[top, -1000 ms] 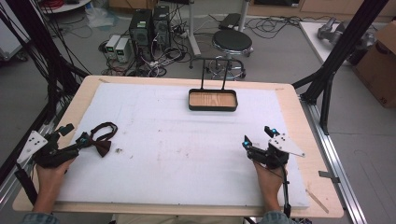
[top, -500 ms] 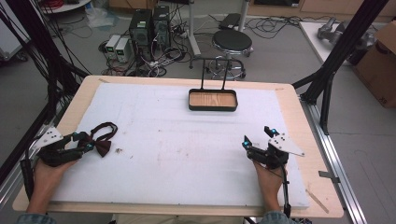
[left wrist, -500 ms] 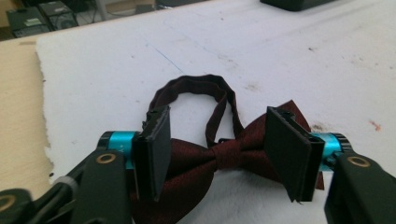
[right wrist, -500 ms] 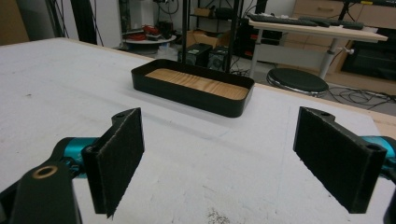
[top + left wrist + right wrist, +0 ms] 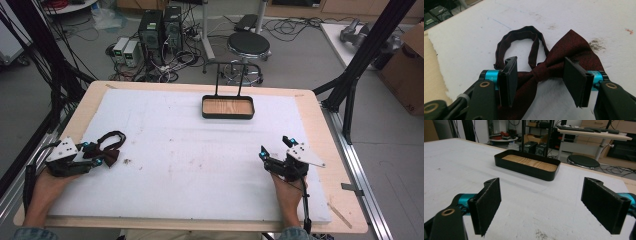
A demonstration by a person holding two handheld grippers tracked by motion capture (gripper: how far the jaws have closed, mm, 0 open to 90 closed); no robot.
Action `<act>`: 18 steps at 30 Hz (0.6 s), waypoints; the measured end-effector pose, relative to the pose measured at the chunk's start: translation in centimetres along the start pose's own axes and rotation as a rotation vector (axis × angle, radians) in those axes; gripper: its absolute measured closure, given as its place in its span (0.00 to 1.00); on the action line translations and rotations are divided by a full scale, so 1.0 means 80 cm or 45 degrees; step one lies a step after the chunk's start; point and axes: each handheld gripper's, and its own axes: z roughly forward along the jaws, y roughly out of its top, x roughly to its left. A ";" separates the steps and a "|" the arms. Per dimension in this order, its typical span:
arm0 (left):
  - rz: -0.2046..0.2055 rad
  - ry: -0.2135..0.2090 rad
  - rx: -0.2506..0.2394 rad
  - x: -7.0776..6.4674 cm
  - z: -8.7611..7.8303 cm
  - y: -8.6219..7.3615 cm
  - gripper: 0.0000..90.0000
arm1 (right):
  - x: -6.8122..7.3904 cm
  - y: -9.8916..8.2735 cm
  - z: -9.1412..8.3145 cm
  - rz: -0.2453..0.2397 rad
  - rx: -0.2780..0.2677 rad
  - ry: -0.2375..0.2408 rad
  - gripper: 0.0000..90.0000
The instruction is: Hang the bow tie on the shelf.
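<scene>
Fingers (image 5: 507,80) of left gripper (image 5: 539,82) straddle knot of maroon bow tie (image 5: 564,50), just closing, pads not yet pressing; centred for balanced lift. Tie flat at surface (image 5: 200,150) left edge. Right gripper (image 5: 277,150): fingers apart, empty, idle. Black tray (image 5: 227,107) at far side, likely destination.

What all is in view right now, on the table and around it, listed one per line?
bow tie: one, dark red, left side of the white mat, its knot between the left gripper's jaws
tray: one, black with a wooden floor, far middle of the mat
white mat: one, covers the wooden table
stool: one, black, on the floor behind the table
computer towers: two, black, floor at the back
left gripper: one, black and teal, jaws just closing around the bow tie, pads not yet pressing
right gripper: one, open, right side of the mat
</scene>
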 end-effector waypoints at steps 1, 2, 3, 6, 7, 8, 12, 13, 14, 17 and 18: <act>0.026 -0.001 0.004 0.000 0.001 0.001 0.51 | 0.000 0.000 0.000 -0.003 0.002 -0.001 0.17; 0.026 -0.001 0.004 0.000 0.001 0.001 0.51 | 0.000 0.000 0.000 -0.002 0.004 0.001 0.17; 0.041 -0.004 0.001 0.000 0.002 0.002 0.50 | 0.000 0.000 0.000 -0.004 0.003 -0.001 0.17; 0.069 -0.015 -0.004 0.000 0.003 0.005 0.50 | 0.000 0.000 0.000 0.000 0.006 0.002 0.17; 0.077 -0.016 0.014 0.001 0.005 0.005 0.50 | 0.001 0.000 0.000 0.007 0.009 0.001 0.17; 0.075 -0.020 0.024 0.001 0.007 0.005 0.51 | 0.001 0.000 0.000 0.002 0.012 0.002 0.17; 0.073 -0.018 0.050 0.002 0.010 0.001 0.55 | 0.001 0.000 0.000 0.000 0.015 0.000 0.17; 0.074 -0.016 0.062 0.003 0.010 -0.001 0.56 | 0.001 -0.001 0.000 0.001 0.014 0.001 0.17; 0.071 -0.015 0.062 0.003 0.011 -0.002 0.56 | 0.001 -0.001 0.000 0.001 0.014 0.001 0.17; 0.093 0.026 0.097 0.002 0.013 -0.002 0.63 | 0.001 -0.001 0.000 0.003 0.017 0.001 0.17; 0.100 0.042 0.107 0.001 0.014 -0.002 0.72 | 0.001 -0.001 0.000 0.006 0.018 0.001 0.17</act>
